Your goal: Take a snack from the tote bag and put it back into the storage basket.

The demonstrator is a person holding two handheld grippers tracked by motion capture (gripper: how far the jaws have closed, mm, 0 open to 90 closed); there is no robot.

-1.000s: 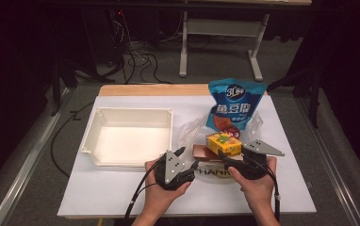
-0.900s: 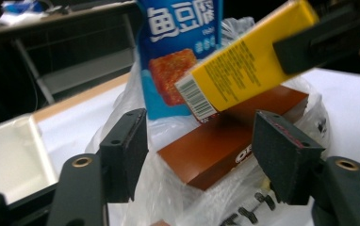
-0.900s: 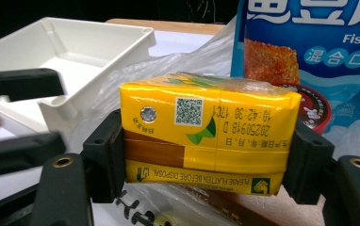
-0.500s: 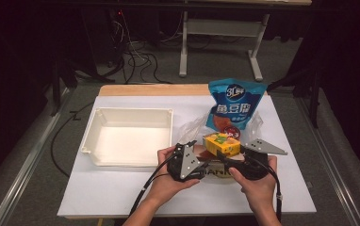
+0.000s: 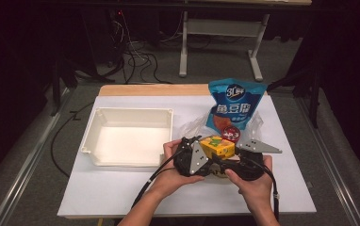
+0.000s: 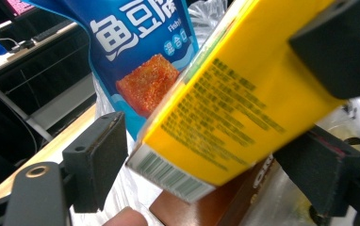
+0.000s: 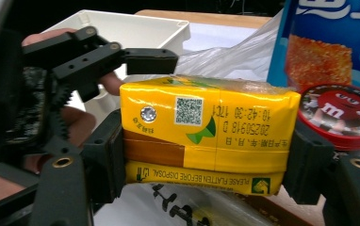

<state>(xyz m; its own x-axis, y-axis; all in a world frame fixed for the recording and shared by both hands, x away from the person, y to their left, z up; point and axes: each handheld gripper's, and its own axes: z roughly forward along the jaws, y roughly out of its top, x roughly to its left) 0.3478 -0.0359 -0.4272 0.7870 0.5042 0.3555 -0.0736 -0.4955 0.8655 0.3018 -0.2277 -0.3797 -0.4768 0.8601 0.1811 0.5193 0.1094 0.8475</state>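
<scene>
Your right gripper (image 7: 206, 176) is clamped on the yellow drink carton (image 7: 208, 150), one black jaw pressed against each short end. The carton lies on its side between them, wrapped in glossy film: a QR code, a printed date, a small silver straw hole and a brown band show on the face toward that camera, with "please flatten before disposal" along its lower edge. Your left gripper (image 5: 193, 151) sits just left of the carton with its jaws spread wide around the carton's barcode end, not squeezing it.

In the high view the carton (image 5: 217, 146) is just in front of the blue snack bag (image 5: 233, 107), which stands upright behind it. A red round M&M's tin (image 7: 345, 115) touches the carton's far right side. The white plastic bin (image 5: 131, 136) lies left of the carton, on the white table (image 5: 121, 197).
</scene>
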